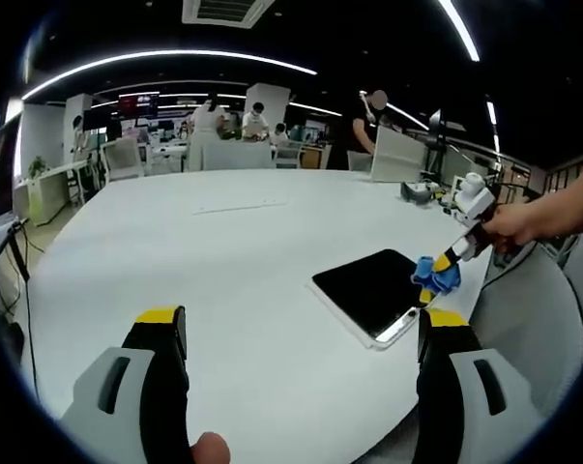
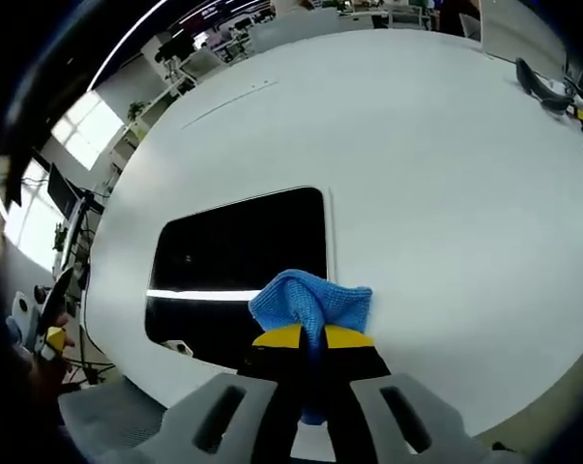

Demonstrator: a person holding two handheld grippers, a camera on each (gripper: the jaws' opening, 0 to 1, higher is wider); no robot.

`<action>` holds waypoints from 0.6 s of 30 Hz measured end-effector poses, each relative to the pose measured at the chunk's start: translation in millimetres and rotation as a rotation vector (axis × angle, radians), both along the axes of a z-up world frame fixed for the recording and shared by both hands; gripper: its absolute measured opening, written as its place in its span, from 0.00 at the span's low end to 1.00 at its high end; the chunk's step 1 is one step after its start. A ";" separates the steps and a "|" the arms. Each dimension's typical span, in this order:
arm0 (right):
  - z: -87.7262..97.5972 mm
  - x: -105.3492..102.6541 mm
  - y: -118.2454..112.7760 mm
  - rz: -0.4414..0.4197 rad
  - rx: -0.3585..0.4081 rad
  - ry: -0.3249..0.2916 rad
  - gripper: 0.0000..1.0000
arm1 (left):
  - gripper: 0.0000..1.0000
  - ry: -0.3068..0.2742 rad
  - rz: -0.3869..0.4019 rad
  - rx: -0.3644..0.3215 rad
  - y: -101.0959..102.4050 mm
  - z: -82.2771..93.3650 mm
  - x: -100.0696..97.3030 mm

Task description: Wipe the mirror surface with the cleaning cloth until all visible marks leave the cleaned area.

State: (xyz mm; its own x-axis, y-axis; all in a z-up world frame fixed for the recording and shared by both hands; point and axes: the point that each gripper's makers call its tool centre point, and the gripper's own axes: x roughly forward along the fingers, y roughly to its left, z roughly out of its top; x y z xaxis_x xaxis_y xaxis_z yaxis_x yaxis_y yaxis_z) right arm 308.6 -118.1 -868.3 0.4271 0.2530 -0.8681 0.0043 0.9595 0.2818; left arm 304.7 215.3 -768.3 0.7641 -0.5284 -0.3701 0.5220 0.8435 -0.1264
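Right tool (image 2: 310, 338) grips a blue cloth (image 2: 312, 300) against the mirror (image 2: 238, 256) near the surface (image 2: 446, 174) edge; left tool (image 1: 301, 329) hovers wide apart.

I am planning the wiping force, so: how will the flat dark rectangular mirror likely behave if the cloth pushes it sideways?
The flat dark rectangular mirror probably slides: it lies loose on the smooth white table. Being thin and low, it should not tip. The bunched blue cloth in the right gripper looks soft.
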 end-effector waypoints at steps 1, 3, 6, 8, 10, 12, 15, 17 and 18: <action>-0.4 1.1 -0.7 -0.013 0.009 0.006 0.00 | 0.99 0.002 -0.001 0.001 -0.6 0.5 -0.5; -0.2 0.5 0.5 -0.015 0.004 0.008 0.00 | 0.99 -0.004 -0.006 0.001 -1.0 2.1 -0.2; 0.4 -0.9 1.3 -0.012 -0.009 0.001 0.00 | 0.99 -0.009 -0.001 -0.007 -0.1 3.7 0.7; 0.9 -1.2 1.6 -0.016 -0.014 -0.002 0.00 | 0.99 -0.004 -0.001 -0.005 1.7 0.9 0.9; 0.8 -0.8 1.3 -0.016 -0.019 -0.003 0.00 | 0.99 -0.004 -0.003 -0.004 2.0 2.2 0.0; 1.1 -1.0 1.6 -0.014 -0.026 0.000 0.00 | 0.99 -0.008 0.001 -0.008 4.5 3.4 0.2; 1.9 -0.7 2.7 -0.016 -0.029 0.001 0.00 | 0.99 -0.008 0.003 -0.008 6.8 3.5 -0.1; 3.3 -0.8 7.7 -0.013 -0.016 0.002 0.00 | 0.99 -0.008 0.003 -0.004 7.7 3.7 -1.3; 2.8 -0.7 10.6 -0.005 -0.016 0.001 0.00 | 0.99 -0.006 0.005 -0.005 8.8 2.7 -1.5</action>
State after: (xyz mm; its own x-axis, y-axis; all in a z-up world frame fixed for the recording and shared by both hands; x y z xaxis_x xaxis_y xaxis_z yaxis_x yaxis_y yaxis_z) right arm 307.9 -107.6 -865.6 0.4276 0.2372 -0.8723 0.0093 0.9637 0.2667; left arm 303.2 224.1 -765.6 0.7692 -0.5262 -0.3627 0.5185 0.8456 -0.1272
